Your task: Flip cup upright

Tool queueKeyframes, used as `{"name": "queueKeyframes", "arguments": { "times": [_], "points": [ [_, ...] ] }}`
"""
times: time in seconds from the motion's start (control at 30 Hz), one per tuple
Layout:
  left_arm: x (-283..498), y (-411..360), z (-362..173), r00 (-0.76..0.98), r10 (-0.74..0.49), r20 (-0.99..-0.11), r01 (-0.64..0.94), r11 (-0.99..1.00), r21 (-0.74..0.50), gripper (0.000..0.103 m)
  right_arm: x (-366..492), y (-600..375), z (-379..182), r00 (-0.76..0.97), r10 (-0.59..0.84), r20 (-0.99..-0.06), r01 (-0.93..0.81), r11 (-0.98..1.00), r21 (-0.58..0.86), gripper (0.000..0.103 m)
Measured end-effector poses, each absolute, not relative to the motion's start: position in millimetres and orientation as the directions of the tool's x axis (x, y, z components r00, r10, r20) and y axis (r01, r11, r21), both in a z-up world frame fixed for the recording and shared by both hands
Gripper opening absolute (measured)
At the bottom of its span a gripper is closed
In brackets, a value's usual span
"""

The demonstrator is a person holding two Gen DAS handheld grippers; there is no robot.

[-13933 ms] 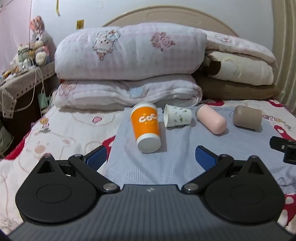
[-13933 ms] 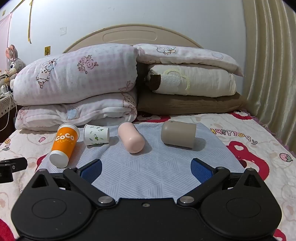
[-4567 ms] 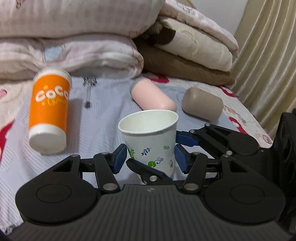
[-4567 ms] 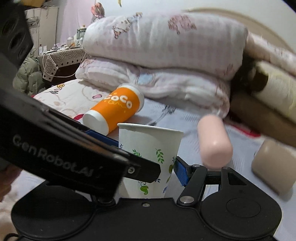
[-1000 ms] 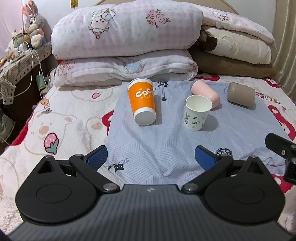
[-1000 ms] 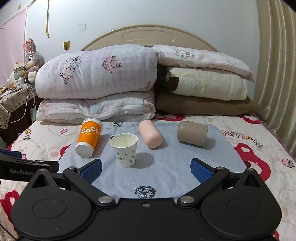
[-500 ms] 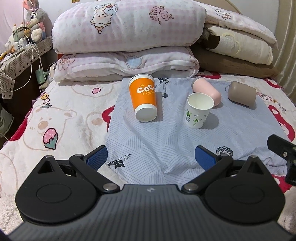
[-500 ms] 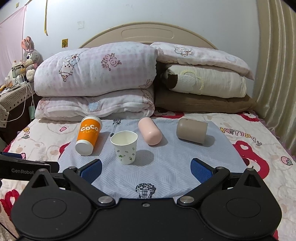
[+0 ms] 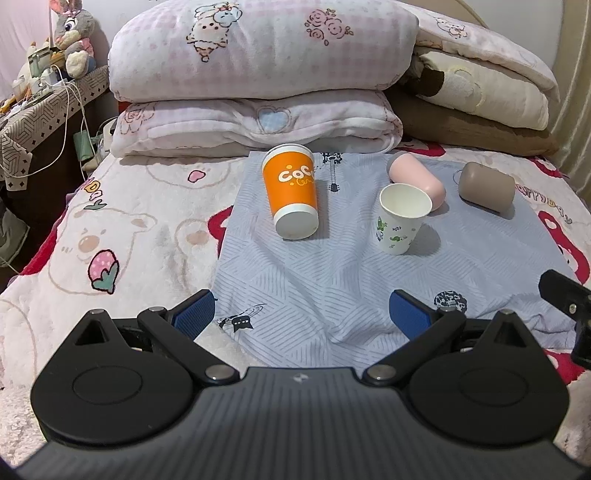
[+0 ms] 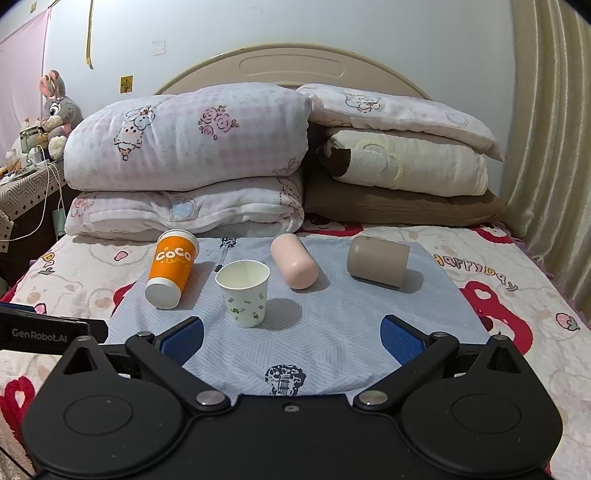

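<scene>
A white paper cup with green leaf print (image 9: pixel 402 219) (image 10: pixel 245 291) stands upright, mouth up, on a light blue cloth (image 9: pixel 332 280) (image 10: pixel 332 332) on the bed. An orange "CoCo" cup (image 9: pixel 293 190) (image 10: pixel 171 267), a pink cup (image 9: pixel 417 179) (image 10: pixel 293 264) and a taupe cup (image 9: pixel 487 186) (image 10: pixel 378 264) lie on their sides around it. My left gripper (image 9: pixel 303 315) is open and empty, well short of the cups. My right gripper (image 10: pixel 291 338) is open and empty, just in front of the paper cup.
Stacked pillows and folded quilts (image 10: pixel 192 162) line the headboard behind the cups. A side table with cables and a plush rabbit (image 9: pixel 70 26) stands at the left. Curtains (image 10: pixel 546 147) hang at the right. The right gripper's edge (image 9: pixel 565 291) shows in the left view.
Both grippers have moved slightly closer to the cups. The paper cup and the lying cups have not moved.
</scene>
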State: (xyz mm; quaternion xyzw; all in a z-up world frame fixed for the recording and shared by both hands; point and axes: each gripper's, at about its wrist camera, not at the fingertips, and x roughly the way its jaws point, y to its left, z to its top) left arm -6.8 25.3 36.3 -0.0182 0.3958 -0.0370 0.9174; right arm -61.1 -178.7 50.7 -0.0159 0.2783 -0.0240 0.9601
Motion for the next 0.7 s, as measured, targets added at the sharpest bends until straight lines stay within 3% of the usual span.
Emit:
{"name": "queueKeyframes", "arguments": {
  "times": [0.7],
  "points": [
    [-7.4,28.1,36.9,0.685,-0.064,-0.726,0.033,0.998,-0.057,0.102,-61.1,-179.4,52.5,0.844,-0.068,-0.532,0.046,0.997,-0.055,0.103]
  ]
}}
